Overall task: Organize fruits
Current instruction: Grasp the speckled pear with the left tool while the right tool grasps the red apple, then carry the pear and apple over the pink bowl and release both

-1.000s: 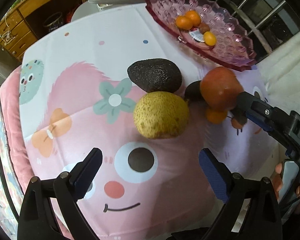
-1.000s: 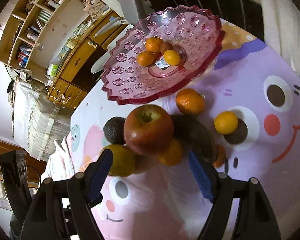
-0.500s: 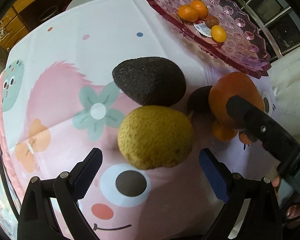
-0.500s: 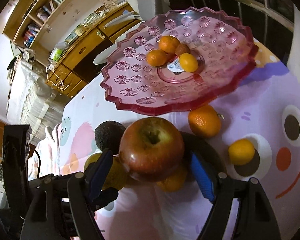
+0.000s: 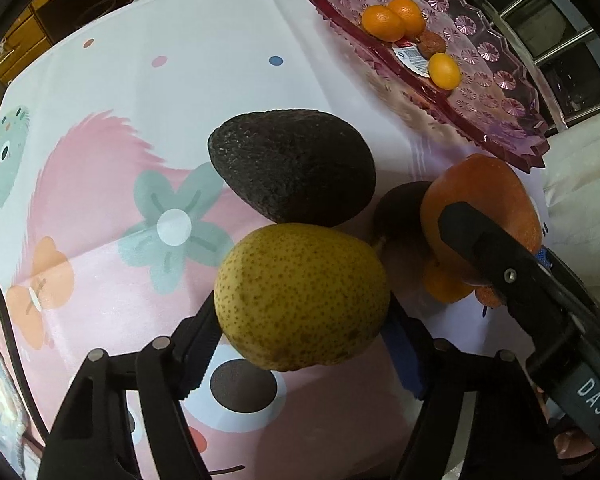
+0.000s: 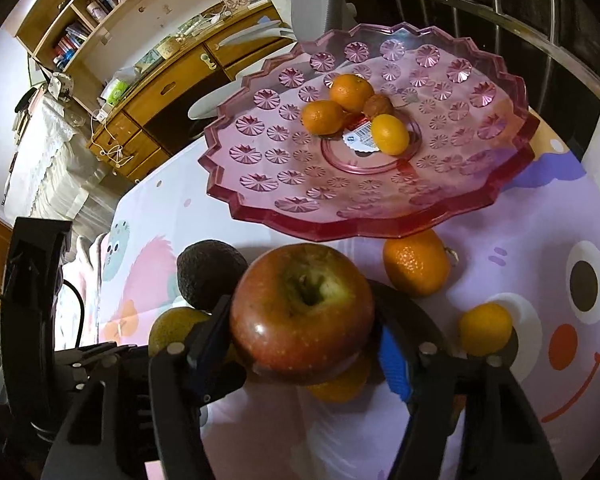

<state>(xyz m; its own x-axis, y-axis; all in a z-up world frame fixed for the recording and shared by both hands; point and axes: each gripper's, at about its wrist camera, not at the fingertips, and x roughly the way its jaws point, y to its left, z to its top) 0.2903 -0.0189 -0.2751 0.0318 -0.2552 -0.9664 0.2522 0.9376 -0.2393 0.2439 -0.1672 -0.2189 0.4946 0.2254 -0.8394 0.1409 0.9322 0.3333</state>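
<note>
My left gripper (image 5: 300,344) is shut on a yellow-brown speckled pear (image 5: 300,296), which also shows in the right wrist view (image 6: 172,328). My right gripper (image 6: 304,344) is shut on a red apple (image 6: 304,312), seen from the side in the left wrist view (image 5: 484,208). A dark avocado (image 5: 296,168) lies on the cloth just beyond the pear. The pink glass plate (image 6: 260,168) beyond holds small oranges (image 6: 350,92) and a brown fruit (image 6: 377,106).
A second dark avocado (image 5: 400,208) lies behind the apple. An orange (image 6: 416,268) and a small orange (image 6: 486,330) lie on the cartoon tablecloth (image 5: 140,100) near the plate. Another orange (image 6: 340,384) sits under the apple. Wooden cabinets (image 6: 168,92) stand beyond the table.
Both grippers moved forward and closed: the left one on the pear, the right one on the apple. The plate looms nearer in the right wrist view.
</note>
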